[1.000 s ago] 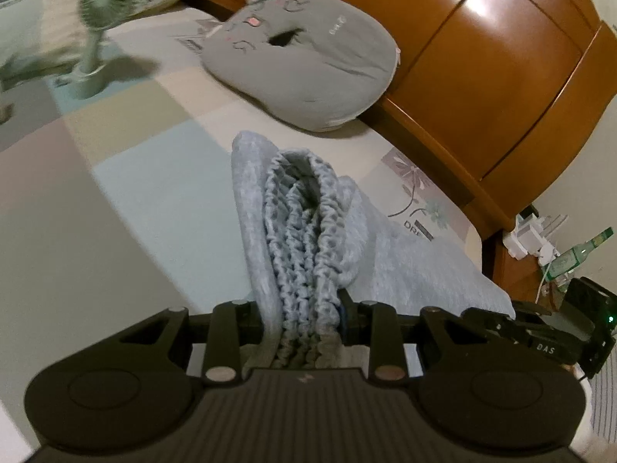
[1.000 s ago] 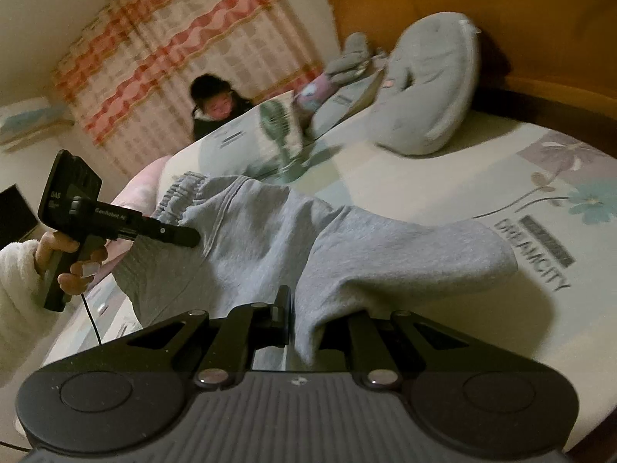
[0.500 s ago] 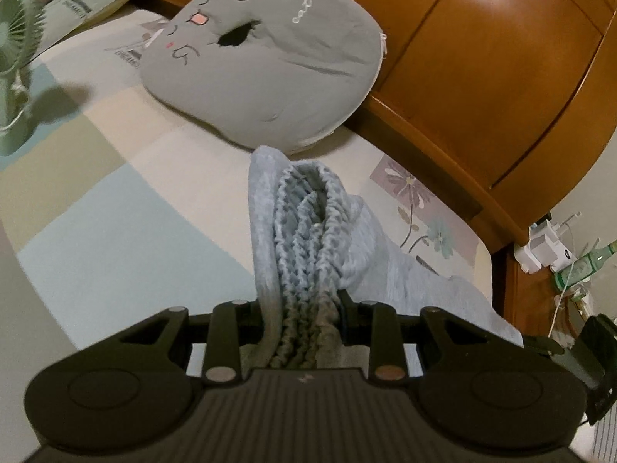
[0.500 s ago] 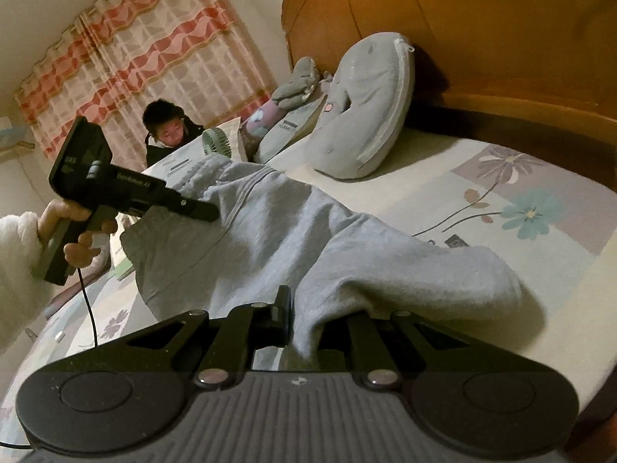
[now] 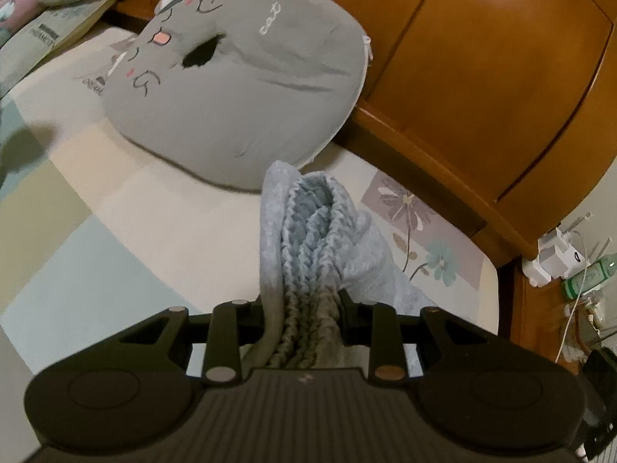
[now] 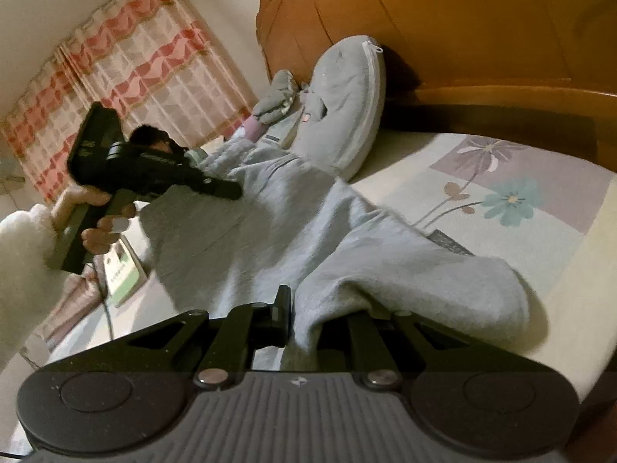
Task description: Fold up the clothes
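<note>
While the left gripper (image 5: pixel 302 305) clamps the bunched waistband (image 5: pixel 308 239) and the right gripper (image 6: pixel 320 308) pinches a leg end, the grey pants (image 6: pixel 308 231) hang stretched over the bed (image 6: pixel 520 239). Judged step: carrying the fold over. Next: lay the edges aligned, then release.

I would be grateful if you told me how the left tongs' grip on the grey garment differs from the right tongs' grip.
The left tongs clamp a thick bunch of ribbed, gathered band, so their jaws stand apart; the right tongs pinch a thin smooth fold and are almost fully closed. The left tongs hold the far end of the garment, nearer the cat pillow; the right tongs hold the near end. Both are shut on the same garment over the bed.
</note>
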Available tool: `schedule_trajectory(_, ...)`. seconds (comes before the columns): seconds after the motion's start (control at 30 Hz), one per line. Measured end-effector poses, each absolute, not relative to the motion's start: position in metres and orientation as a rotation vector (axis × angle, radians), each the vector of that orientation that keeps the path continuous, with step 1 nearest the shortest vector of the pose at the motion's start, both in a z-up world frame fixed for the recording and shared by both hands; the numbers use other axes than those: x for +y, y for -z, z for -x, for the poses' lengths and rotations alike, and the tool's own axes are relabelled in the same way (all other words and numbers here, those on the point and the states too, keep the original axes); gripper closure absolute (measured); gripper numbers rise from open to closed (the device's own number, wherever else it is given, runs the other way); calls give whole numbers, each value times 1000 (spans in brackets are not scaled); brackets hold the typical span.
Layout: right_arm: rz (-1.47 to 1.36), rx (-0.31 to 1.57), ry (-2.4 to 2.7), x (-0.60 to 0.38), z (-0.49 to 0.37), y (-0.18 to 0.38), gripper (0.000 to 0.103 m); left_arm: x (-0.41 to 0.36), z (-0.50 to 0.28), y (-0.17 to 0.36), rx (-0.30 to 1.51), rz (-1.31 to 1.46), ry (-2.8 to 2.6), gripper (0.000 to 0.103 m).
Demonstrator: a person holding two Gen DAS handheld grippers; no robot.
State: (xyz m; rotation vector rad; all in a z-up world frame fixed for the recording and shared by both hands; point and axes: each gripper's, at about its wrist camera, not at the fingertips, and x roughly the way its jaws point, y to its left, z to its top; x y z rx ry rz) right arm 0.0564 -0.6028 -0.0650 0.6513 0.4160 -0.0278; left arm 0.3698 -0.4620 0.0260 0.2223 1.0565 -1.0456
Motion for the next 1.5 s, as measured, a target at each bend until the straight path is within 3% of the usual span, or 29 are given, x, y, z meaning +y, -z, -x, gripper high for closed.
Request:
schedule_trajectory(0.63, -727, 444, -30, -586, -66, 79, 90, -457, -384, -27, 1069, -282, 963, 72)
schedule_trajectory(0.87, -749, 446, -40, -595, -60, 86, 90, -445, -399, -36, 1007, -299, 831, 59)
schedule_trajectory(1.0, -753, 445, -46, -594, -60, 84, 88, -431, -400, -52, 973, -262, 810, 44)
schedule_trajectory(1.1, -800, 447, -56, -596, -58, 87, 79, -426, -381, -50, 960, -317, 843, 43)
schedule_trajectory(1.2, -881, 452, -64, -601, -51, 93, 51, -417, -359, -39, 974, -330, 892, 42)
schedule_trajectory(1.27, -940, 449, -58, -607, -44, 97, 25, -408, -344, -28, 1003, -322, 927, 42)
schedule_trajectory(1.5, -1216, 407, -11, -643, -27, 117, 12, -356, -280, 8, 1061, -247, 1026, 40)
